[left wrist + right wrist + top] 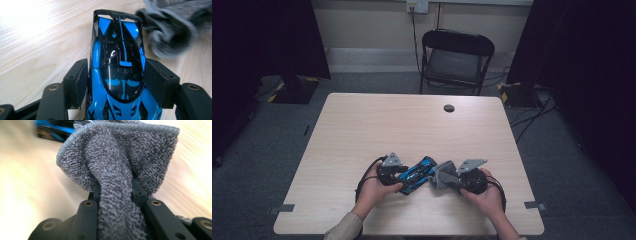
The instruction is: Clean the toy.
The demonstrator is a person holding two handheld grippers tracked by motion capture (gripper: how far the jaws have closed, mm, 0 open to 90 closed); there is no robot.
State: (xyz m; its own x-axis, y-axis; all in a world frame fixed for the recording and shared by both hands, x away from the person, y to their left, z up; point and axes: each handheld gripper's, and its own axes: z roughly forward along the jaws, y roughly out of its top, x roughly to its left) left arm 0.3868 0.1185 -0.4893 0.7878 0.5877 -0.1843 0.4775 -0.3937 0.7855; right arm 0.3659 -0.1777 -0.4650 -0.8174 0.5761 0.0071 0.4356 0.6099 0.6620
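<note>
Left gripper (117, 82) clamps blue-and-black toy race car (118, 67) by both flanks, likely to keep it steady for wiping. Car lies near front edge of table, between both hands. Right gripper (115, 192) has jaws pinched tight on bunched grey terry cloth (117, 162); cloth bulges forward as pad, just beside car's end (432, 172). Surface: pale wood-grain table (412, 125) with round cable hole (449, 108). Room dim; black folding chair (457, 57) behind, grey carpet, dark curtains at sides.
</note>
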